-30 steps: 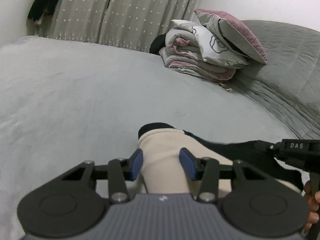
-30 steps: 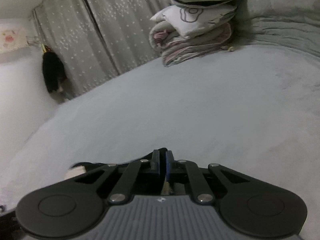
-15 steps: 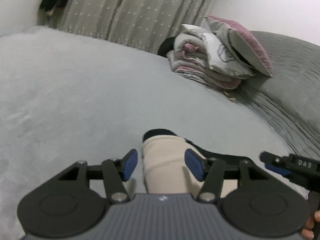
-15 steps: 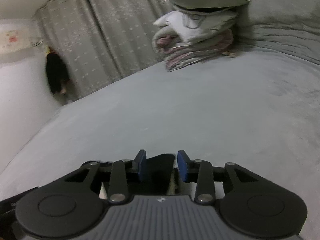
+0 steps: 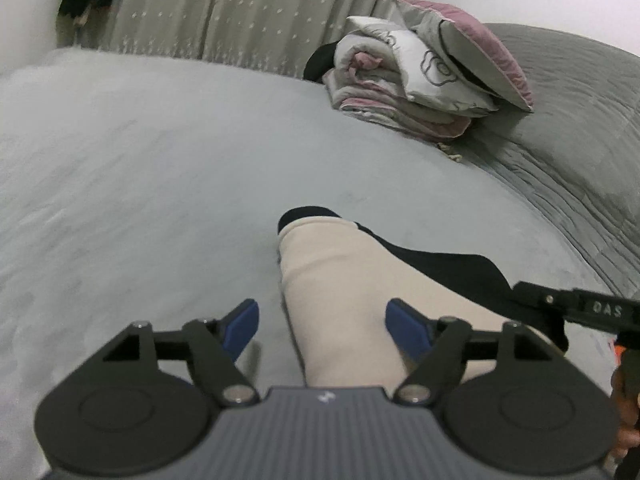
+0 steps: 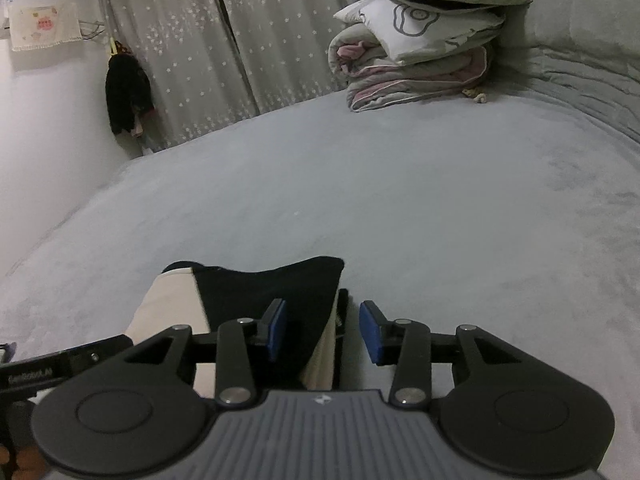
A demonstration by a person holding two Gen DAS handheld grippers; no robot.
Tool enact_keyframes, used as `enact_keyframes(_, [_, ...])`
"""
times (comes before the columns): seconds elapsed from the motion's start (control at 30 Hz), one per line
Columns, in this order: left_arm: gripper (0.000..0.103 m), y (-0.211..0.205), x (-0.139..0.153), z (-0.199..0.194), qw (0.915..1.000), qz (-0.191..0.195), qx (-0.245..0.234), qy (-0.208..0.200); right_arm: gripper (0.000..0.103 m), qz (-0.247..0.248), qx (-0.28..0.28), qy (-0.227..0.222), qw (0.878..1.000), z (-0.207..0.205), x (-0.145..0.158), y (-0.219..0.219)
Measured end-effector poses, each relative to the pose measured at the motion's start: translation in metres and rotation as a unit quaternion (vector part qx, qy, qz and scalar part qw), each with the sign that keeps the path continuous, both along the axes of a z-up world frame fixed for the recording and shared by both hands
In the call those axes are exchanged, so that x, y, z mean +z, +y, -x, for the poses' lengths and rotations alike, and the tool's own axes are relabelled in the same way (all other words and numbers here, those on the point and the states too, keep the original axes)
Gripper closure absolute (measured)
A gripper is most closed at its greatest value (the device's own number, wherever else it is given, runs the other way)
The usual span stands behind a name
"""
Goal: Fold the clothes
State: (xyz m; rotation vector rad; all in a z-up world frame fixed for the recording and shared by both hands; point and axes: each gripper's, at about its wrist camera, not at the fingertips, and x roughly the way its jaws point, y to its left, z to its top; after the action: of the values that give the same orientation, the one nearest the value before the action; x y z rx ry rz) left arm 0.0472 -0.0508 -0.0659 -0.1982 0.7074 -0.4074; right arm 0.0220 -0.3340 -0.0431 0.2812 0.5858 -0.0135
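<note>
Lying flat on the grey bed [image 5: 160, 168], just ahead of both grippers: a cream-and-black garment [image 5: 344, 280], folded into a long narrow bundle; long axis running across the bed from the left gripper's side toward the right's, cream half toward the left, black half toward the right. Left gripper [image 5: 322, 326] spread wide, fingers [image 5: 240, 328] having just been opening, straddling the cream end without pressing it; cloth between them, not gripped. Right gripper [image 6: 323, 334] parted to a middling gap, likewise just opened; black corner of the garment lying between and under the blue pads, one finger [image 6: 276, 330] over the cloth, the other over bare bed, no pinch visible. Released, then, at both ends; fold apparently set down. Equally near for either hand, each over its own end. Probably calling next for a cross fold, one end carried along that long axis onto the other. Well apart at the head of the bed: stacked quilt and pillow [image 6: 416, 52].
</note>
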Motion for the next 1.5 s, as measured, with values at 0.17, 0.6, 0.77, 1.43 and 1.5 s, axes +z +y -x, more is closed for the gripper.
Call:
enact_keyframes(0.17, [0.019, -0.001, 0.005, 0.002, 0.9992, 0.020, -0.006, 0.034, 0.051, -0.010, 0.041, 0.012, 0.999, 0.001, 0.003, 0.010])
enact_keyframes(0.6, [0.000, -0.011, 0.007, 0.007, 0.9962, -0.006, -0.036, 0.079, 0.034, -0.031, 0.045, 0.056, 0.997, 0.011, -0.002, 0.002])
enact_keyframes(0.77, [0.000, 0.001, 0.003, -0.007, 0.9856, 0.038, -0.074, 0.147, 0.027, -0.083, 0.041, 0.086, 0.992, 0.015, -0.003, -0.015])
enact_keyframes(1.43, [0.000, 0.043, -0.032, -0.054, 0.9336, 0.207, -0.053, 0.288, 0.026, -0.328, -0.013, 0.139, 0.935, 0.007, -0.036, -0.064])
enact_keyframes(1.5, [0.000, 0.043, -0.034, -0.056, 0.9337, 0.211, -0.049, 0.285, 0.026, -0.340, -0.013, 0.145, 0.929, 0.005, -0.039, -0.064])
